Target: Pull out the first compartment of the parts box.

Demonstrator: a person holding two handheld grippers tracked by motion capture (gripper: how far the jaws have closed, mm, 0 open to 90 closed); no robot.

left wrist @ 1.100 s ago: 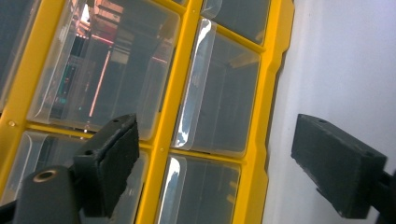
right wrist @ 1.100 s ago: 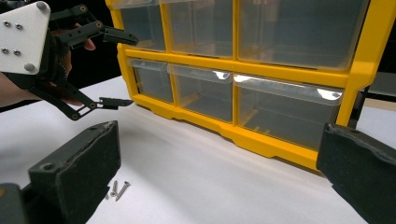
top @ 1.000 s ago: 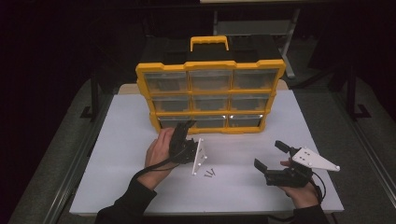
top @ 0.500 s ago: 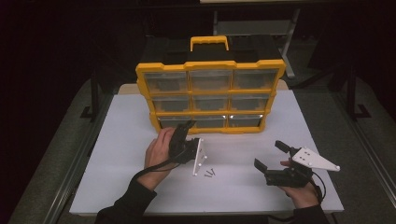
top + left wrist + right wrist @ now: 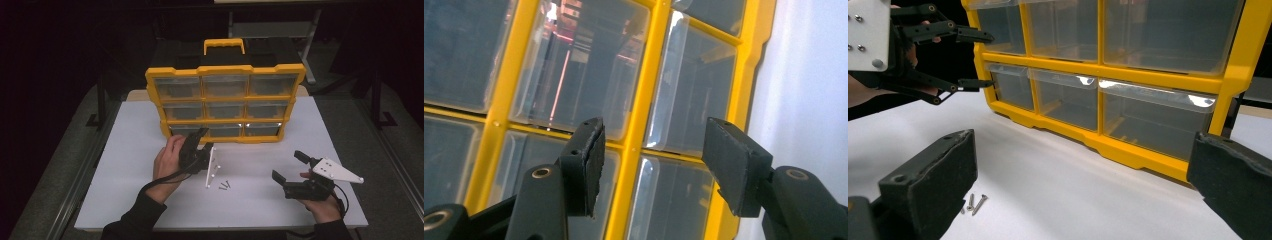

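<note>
Yellow plastic frames the drawer cabinet, which stands upright near the far edge of the white counter with its clear drawer fronts facing the person — so a gripper can reach them head-on. The left gripper is raised to the bottom row, just at the lower-left drawer; its fingers have just been closing but stand apart with nothing between them, likely narrowing to suit a drawer's lip. The right gripper rests low at the near right, fingers wide and empty, out of the way. Small screws lie loose between the hands, probably waiting for a drawer.
</note>
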